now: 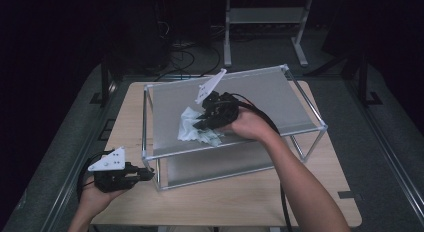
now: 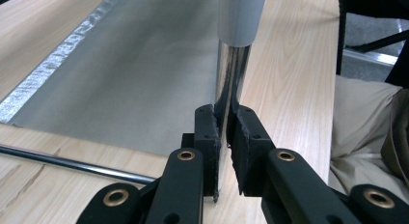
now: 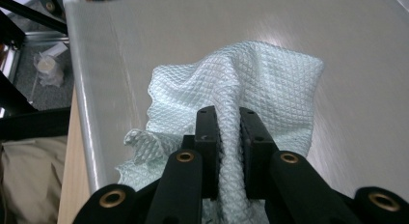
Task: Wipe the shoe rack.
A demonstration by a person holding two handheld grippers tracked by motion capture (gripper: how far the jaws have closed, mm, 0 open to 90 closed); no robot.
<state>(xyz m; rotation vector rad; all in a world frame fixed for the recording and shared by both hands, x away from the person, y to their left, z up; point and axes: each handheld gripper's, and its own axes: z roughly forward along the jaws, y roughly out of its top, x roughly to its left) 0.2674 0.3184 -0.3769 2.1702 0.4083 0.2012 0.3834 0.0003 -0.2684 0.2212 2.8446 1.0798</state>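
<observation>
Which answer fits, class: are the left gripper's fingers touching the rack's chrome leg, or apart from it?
Touching. The left gripper view shows the left gripper with both fingers pressed against the chrome leg of the rack, with no gap.

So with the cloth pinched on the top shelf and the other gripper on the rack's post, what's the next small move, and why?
Probably drag the cloth further across the top shelf: the right gripper is shut on it, and the left gripper clamps the corner post, steadying the rack.
</observation>
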